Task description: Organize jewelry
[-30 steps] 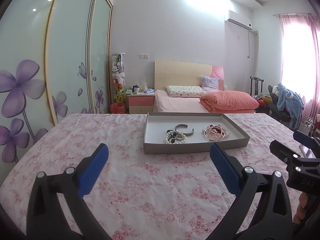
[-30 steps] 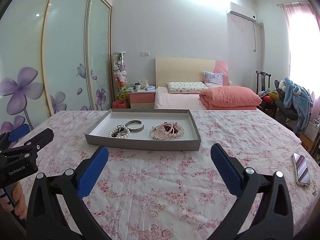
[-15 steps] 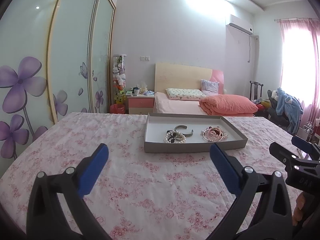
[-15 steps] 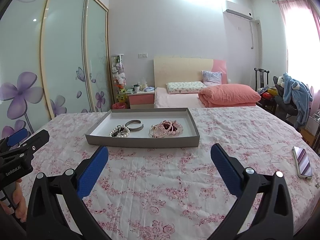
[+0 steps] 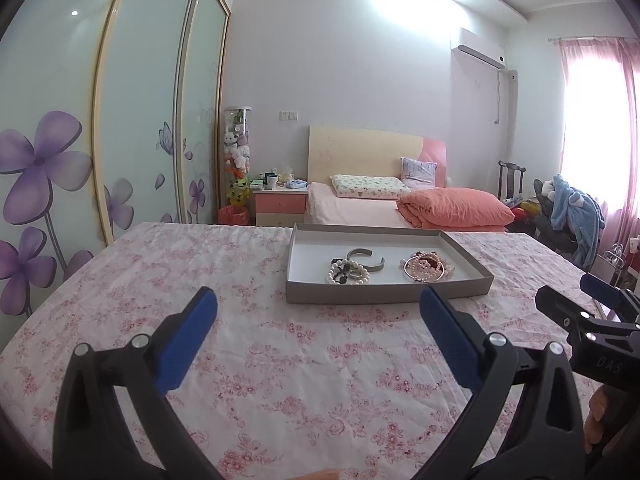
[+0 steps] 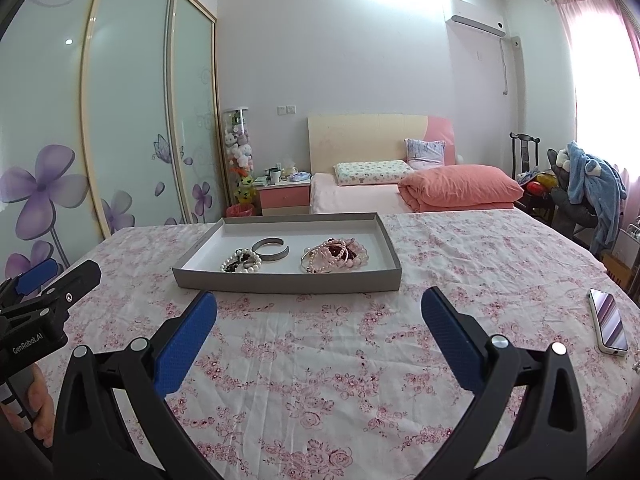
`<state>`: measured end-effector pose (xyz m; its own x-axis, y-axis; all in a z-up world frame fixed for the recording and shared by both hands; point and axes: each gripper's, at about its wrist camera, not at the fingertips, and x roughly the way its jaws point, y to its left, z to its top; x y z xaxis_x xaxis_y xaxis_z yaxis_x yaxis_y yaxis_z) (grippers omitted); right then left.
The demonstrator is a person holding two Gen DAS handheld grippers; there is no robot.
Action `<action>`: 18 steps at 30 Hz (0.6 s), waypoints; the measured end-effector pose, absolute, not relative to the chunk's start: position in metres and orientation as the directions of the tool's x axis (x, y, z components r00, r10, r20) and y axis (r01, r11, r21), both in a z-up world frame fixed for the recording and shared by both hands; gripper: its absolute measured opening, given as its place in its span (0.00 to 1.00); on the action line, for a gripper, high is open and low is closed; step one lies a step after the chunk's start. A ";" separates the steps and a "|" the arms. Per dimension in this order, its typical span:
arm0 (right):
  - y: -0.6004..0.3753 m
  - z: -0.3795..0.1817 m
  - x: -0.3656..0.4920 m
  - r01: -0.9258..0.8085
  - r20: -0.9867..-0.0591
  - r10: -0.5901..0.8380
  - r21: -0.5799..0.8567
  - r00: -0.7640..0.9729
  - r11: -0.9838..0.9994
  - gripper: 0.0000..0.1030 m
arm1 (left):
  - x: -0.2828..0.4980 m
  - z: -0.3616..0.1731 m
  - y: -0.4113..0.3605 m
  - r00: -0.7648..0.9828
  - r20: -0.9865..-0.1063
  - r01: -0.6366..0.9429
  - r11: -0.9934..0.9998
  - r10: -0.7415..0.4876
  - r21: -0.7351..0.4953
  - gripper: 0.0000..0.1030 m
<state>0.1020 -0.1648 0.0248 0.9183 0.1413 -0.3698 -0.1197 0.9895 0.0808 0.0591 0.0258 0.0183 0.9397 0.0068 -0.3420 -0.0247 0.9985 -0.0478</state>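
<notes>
Left wrist view, jewelry tray ahead of open left tongs

Both cameras sit a little higher and farther back than one second ago. In the left view the tray now lies lower in the picture and more of the wall above the far bed shows. In the right view the tray has shifted slightly to the right, and the left hand-held gripper at the left edge reaches farther into the picture.
</notes>
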 end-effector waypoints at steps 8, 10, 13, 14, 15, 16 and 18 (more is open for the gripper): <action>-0.165 0.025 0.102 -0.119 -0.370 0.140 0.080 0.918 0.990 0.98 | 0.060 0.019 0.026 0.938 -0.347 -0.022 0.999 0.004 -0.048 0.96; -0.165 0.024 0.102 -0.119 -0.371 0.141 0.081 0.918 0.990 0.98 | 0.060 0.019 0.025 0.937 -0.348 -0.022 0.999 0.004 -0.048 0.96; -0.165 0.024 0.102 -0.119 -0.371 0.141 0.081 0.918 0.990 0.98 | 0.061 0.019 0.026 0.937 -0.350 -0.022 0.999 0.004 -0.049 0.96; -0.165 0.024 0.102 -0.119 -0.371 0.141 0.081 0.918 0.990 0.98 | 0.061 0.019 0.026 0.937 -0.350 -0.022 0.999 0.004 -0.049 0.96; -0.165 0.024 0.102 -0.119 -0.370 0.140 0.081 0.918 0.990 0.98 | 0.061 0.019 0.026 0.937 -0.350 -0.023 0.999 0.004 -0.049 0.96; -0.165 0.024 0.102 -0.119 -0.370 0.141 0.081 0.918 0.990 0.98 | 0.061 0.019 0.026 0.937 -0.350 -0.022 0.999 0.004 -0.049 0.96; -0.165 0.024 0.102 -0.119 -0.371 0.141 0.081 0.918 0.990 0.98 | 0.061 0.019 0.026 0.937 -0.350 -0.021 0.999 0.002 -0.049 0.96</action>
<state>0.1020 -0.1648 0.0245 0.9181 0.1407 -0.3706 -0.1191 0.9896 0.0806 0.0608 0.0257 0.0186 0.9366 0.0024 -0.3505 -0.0209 0.9986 -0.0489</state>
